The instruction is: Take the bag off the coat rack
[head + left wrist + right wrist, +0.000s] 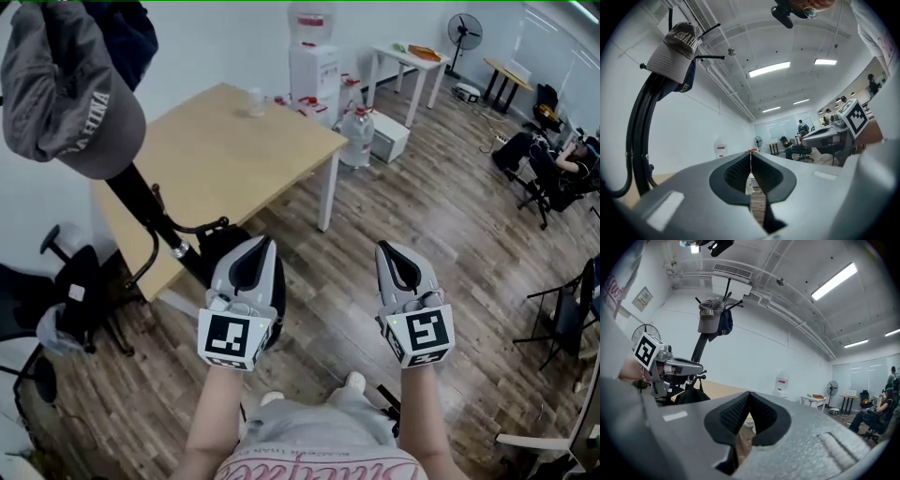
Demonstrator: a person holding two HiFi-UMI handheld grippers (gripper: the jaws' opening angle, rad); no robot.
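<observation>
We hold both tongs clenched, empty and level. Our left tongs (pixel 261 246) are just beside the black bag (pixel 212 246), which hangs low on the rack (pixel 141 199) under a cap (pixel 75 94). Our right tongs (pixel 388 251) are farther off.

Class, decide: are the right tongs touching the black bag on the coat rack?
Apart. The head view shows open floor between the right tongs and the bag.

Bright even office light from ceiling strip lights (pixel 769 68), fisheye bending and dark vignette in gripper views, soft edge blur
</observation>
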